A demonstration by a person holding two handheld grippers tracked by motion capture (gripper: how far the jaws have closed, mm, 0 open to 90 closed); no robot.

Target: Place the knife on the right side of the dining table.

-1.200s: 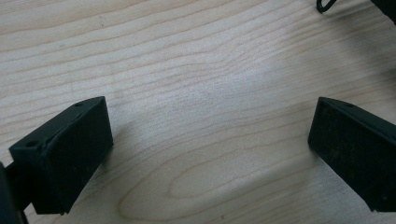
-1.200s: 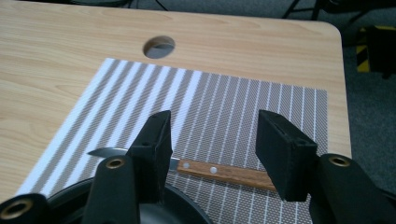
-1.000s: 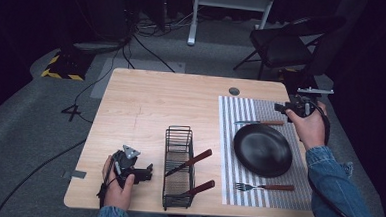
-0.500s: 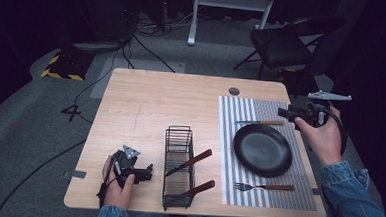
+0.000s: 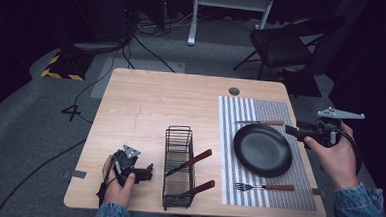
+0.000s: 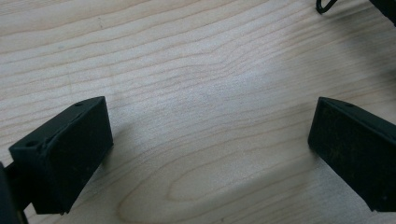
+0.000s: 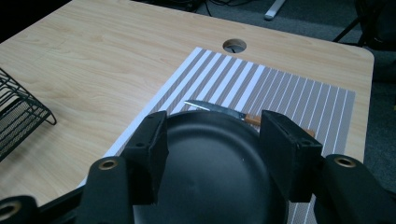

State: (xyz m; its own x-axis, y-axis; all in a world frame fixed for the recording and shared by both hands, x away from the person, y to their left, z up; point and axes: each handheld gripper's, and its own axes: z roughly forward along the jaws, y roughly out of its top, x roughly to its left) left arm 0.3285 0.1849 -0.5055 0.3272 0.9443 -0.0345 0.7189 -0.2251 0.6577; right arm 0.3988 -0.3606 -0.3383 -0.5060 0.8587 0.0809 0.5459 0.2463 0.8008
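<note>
Wooden table [image 5: 146, 106] carries a striped placemat [image 5: 261, 107] on its right part, and a black plate [image 5: 262, 149] lies on it between a knife [image 5: 260, 122] and a fork [image 5: 263, 187]. Right gripper [image 5: 291, 129] hovers at the plate's right edge with jaws apart, holding nothing. Left gripper [image 5: 147, 172] rests near the front left corner, jaws wide apart over bare wood, just beside a wire rack [image 5: 179, 168] with two wooden-handled utensils.

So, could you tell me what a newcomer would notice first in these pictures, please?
Probably the black plate on the striped mat at the table's right, with a knife beyond it and a fork in front. Next, the wire basket at mid-table holding two wooden-handled utensils. The right gripper sits at the plate's edge; the left gripper rests open near the front left.
</note>
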